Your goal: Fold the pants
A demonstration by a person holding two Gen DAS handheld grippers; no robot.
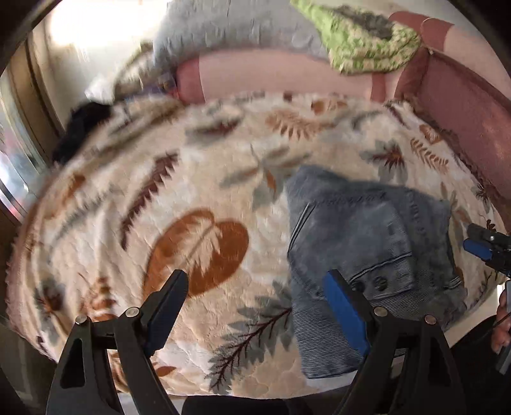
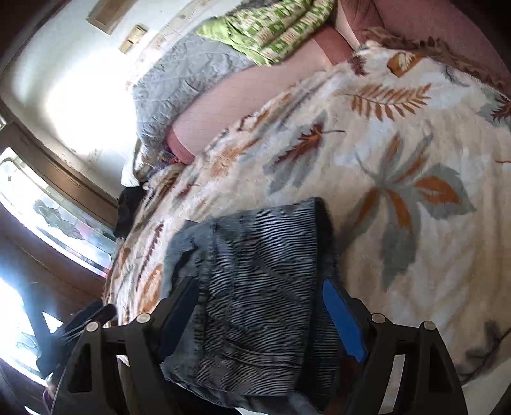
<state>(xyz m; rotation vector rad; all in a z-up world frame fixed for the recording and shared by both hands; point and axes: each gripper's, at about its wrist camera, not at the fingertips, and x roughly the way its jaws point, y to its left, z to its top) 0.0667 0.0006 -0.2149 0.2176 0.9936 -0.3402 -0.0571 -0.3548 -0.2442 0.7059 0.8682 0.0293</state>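
Observation:
The blue-grey denim pants (image 1: 367, 249) lie folded into a compact stack on the leaf-patterned blanket (image 1: 198, 178). My left gripper (image 1: 255, 287) is open and empty, above the blanket just left of the pants. The right gripper shows at the right edge of the left wrist view (image 1: 485, 245). In the right wrist view the pants (image 2: 255, 274) lie under and between my open right gripper's (image 2: 258, 300) fingers, which hold nothing.
The blanket (image 2: 383, 143) covers a bed with a pink headboard (image 1: 463, 105). A grey quilt (image 1: 230, 28) and a green patterned cloth (image 1: 361, 35) lie at the back. A dark garment (image 1: 80, 127) lies at the far left. A window (image 2: 48, 217) is at the left.

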